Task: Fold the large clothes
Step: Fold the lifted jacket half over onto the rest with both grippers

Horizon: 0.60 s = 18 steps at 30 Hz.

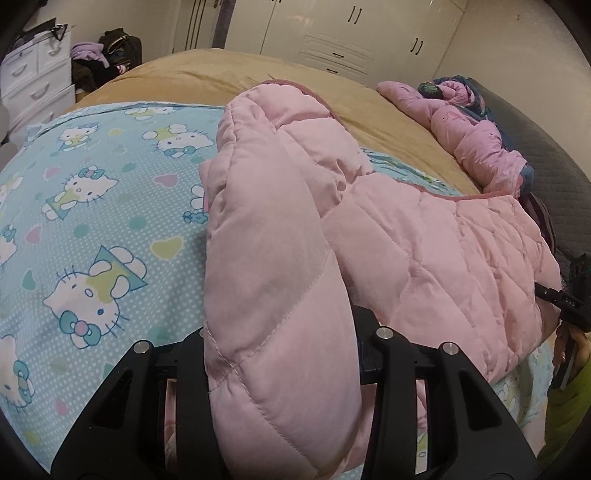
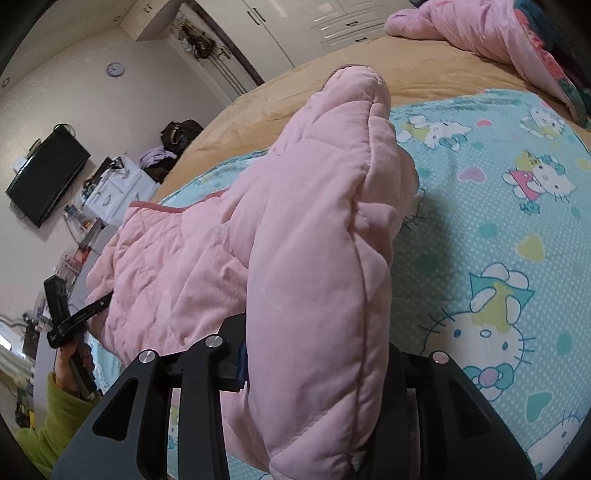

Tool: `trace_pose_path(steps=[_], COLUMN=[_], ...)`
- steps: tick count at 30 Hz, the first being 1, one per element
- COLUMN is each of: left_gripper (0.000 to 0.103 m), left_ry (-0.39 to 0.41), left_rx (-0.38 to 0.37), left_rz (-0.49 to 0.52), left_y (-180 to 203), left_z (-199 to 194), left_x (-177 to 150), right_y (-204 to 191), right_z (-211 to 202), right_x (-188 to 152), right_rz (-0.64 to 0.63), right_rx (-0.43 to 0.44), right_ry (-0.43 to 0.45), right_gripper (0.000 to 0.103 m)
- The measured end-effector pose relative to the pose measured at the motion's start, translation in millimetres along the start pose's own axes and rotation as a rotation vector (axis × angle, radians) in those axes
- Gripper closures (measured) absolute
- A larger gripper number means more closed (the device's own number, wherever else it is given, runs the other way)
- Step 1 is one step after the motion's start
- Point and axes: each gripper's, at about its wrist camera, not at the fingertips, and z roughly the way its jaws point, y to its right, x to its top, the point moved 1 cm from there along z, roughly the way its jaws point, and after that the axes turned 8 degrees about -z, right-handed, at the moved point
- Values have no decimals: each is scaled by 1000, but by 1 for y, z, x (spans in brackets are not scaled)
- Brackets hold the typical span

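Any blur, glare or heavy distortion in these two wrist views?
Left wrist: sharp, soft indoor light, strong fisheye bending of the bed edge, dark corner vignette; pink quilted jacket fills the centre. Right wrist: same bending, slight softness on the nearest jacket fold, mild sheen on the wardrobe.

Ahead of my left claw (image 1: pixel 280 354): pink quilted jacket (image 1: pixel 424 251) blocks | its left: open cartoon-print sheet (image 1: pixel 92 221) | far right: crumpled pink bedding (image 1: pixel 476 136).

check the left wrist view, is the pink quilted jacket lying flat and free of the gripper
No, a padded fold of the pink quilted jacket is clamped in the left gripper above the cartoon cat sheet.
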Motion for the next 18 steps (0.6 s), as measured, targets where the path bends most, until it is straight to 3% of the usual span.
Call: trace_pose_path(steps=[7, 18], left_gripper=[69, 63], left_ry=[-6, -21], left_rx=[17, 30], left_rz=[-1, -16], left_y=[-3, -8], left_z=[6, 17], left_x=[-4, -6], right_y=[6, 18], right_z=[18, 36], right_x=[-4, -11], right_rz=[12, 69], right_rx=[-75, -112], right_ry=[-34, -70], right_gripper=[64, 51])
